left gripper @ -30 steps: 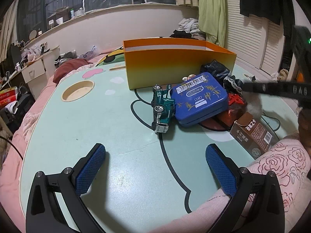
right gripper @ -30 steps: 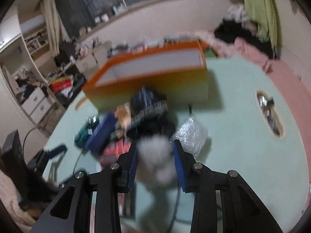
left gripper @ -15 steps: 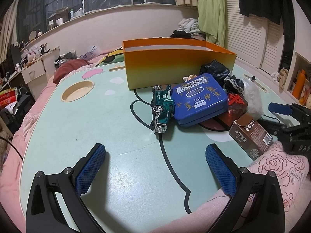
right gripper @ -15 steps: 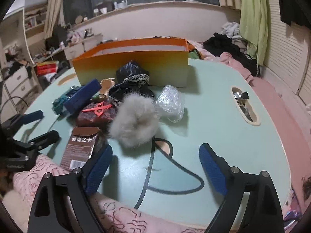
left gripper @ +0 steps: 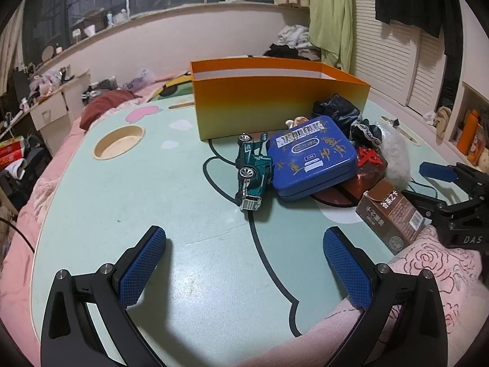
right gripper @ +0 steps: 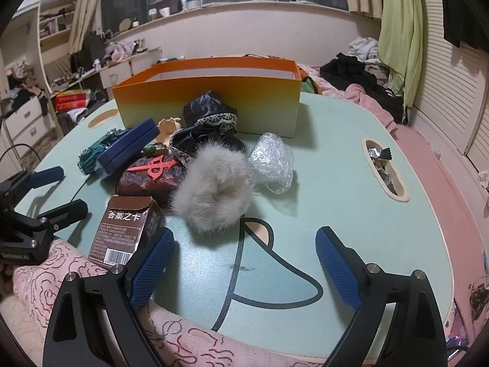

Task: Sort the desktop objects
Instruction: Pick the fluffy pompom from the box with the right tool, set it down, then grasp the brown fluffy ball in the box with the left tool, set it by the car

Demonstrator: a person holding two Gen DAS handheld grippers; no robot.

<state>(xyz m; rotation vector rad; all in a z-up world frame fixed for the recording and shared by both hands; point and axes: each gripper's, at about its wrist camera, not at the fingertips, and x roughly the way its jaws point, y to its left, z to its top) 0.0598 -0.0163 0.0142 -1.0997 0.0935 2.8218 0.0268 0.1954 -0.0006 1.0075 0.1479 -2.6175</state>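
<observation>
My right gripper point(right gripper: 244, 238) stands open low over the green table point(right gripper: 336, 189), with nothing between its pads. The grey fur ball point(right gripper: 214, 189) lies free on the table just ahead of it. A brown carton point(right gripper: 128, 229) lies by its left finger. Beyond are a red case point(right gripper: 149, 174), a blue tin point(right gripper: 128, 150), a green toy car point(right gripper: 94, 153), a black lace cloth point(right gripper: 207, 122) and a bubble-wrap wad point(right gripper: 272, 162). The orange box point(right gripper: 214, 104) stands behind them. My left gripper point(left gripper: 244, 238) is open and empty, short of the toy car point(left gripper: 252, 171) and blue tin point(left gripper: 311, 159).
A pink rose-patterned quilt point(right gripper: 61, 275) covers the table's near edge under both grippers. A slot point(right gripper: 382, 165) at the table's right holds foil wrappers, and a round recess point(left gripper: 119, 143) sits at the left. Bare table lies in front of each gripper.
The right gripper, shut on the fur ball a second ago, has opened and let it go onto the table, then drawn back lower. The left gripper has not moved.
</observation>
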